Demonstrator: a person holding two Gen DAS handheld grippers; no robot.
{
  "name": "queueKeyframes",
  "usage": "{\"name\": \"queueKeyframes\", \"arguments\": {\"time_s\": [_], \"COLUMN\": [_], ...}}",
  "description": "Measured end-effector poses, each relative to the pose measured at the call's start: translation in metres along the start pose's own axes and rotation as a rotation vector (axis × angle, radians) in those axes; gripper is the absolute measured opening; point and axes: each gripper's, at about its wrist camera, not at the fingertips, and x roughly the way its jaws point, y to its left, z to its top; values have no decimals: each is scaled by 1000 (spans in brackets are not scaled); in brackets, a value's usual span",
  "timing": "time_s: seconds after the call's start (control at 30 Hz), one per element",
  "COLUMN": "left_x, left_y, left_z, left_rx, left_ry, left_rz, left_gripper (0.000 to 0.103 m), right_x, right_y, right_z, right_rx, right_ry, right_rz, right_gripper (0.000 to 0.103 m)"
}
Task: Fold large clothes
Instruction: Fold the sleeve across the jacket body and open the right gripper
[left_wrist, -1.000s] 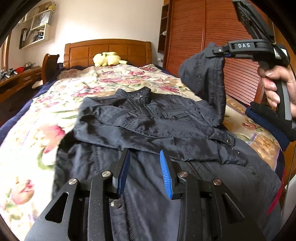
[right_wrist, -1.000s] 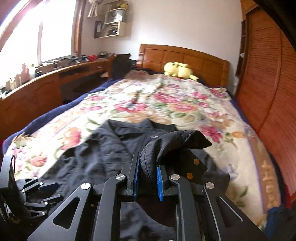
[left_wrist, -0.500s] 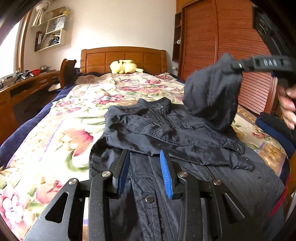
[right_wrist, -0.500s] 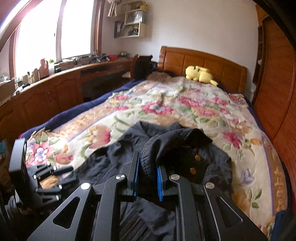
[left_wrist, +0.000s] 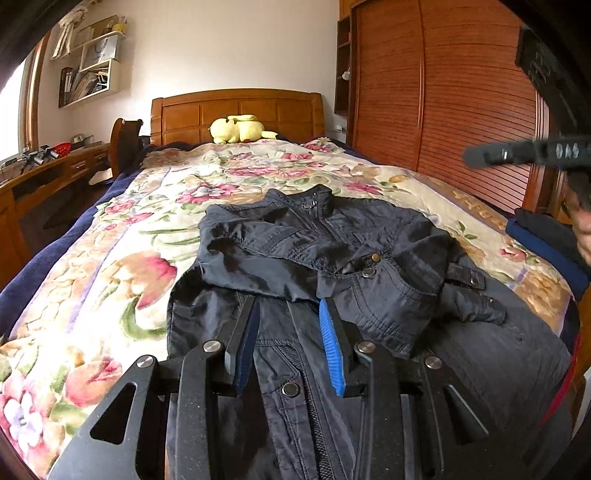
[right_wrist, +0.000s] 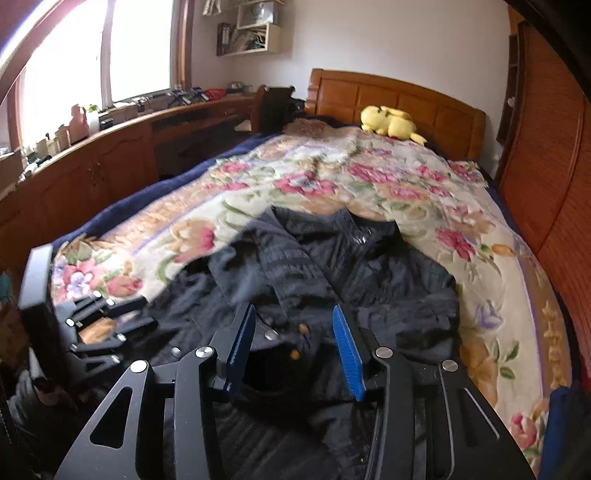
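Jacket (left_wrist: 332, 258), dark navy, thin woven shell with zip, snaps and a stand collar. Left wrist view: it lies face up on the bed (left_wrist: 122, 280), hem toward the foot edge, collar toward the headboard, nearer the bed's right edge than its left. Both sleeves are crossed over the chest; one cuff (left_wrist: 469, 306) rests on the right-hand panel. Judged light, limp and somewhat slick: it will sag from any single pinch and folds may slide open. Best holds look to be the doubled seams, namely hem corners, shoulder seams and cuffs, not the flat panel. Left gripper (left_wrist: 288, 343) hovers low over the front zip near the hem, aimed toward the headboard, jaws apart with nothing between them. Right gripper (left_wrist: 524, 155) shows at the upper right, raised well above the cloth, blurred.

Right wrist view: jacket (right_wrist: 332, 273) seen from the foot-right side, sleeves heaped across the middle, snaps (right_wrist: 303, 328) showing just ahead of the pads. Right gripper (right_wrist: 291, 347) is pitched down above the heap, jaws wide apart and empty; whether the pads touch cloth cannot be told. Left gripper (right_wrist: 99, 321) sits at the jacket's far side near the foot edge. A plush toy (right_wrist: 388, 122) lies by the headboard, well apart.
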Motion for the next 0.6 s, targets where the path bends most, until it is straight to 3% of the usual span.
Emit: {"name": "queueKeyframes", "arguments": {"time_s": [0.27, 0.6], "left_x": [5, 16], "left_y": [-7, -32], "left_z": [-3, -6], "left_rx": [10, 58], "left_ry": [21, 54], "left_rz": [-11, -28], "left_gripper": [34, 34], "right_x": [42, 63], "right_y": [-14, -49], "right_z": [-36, -82], "right_rx": [53, 104], "right_ry": [83, 181], "right_rz": [-43, -130], "right_gripper": [45, 45]}}
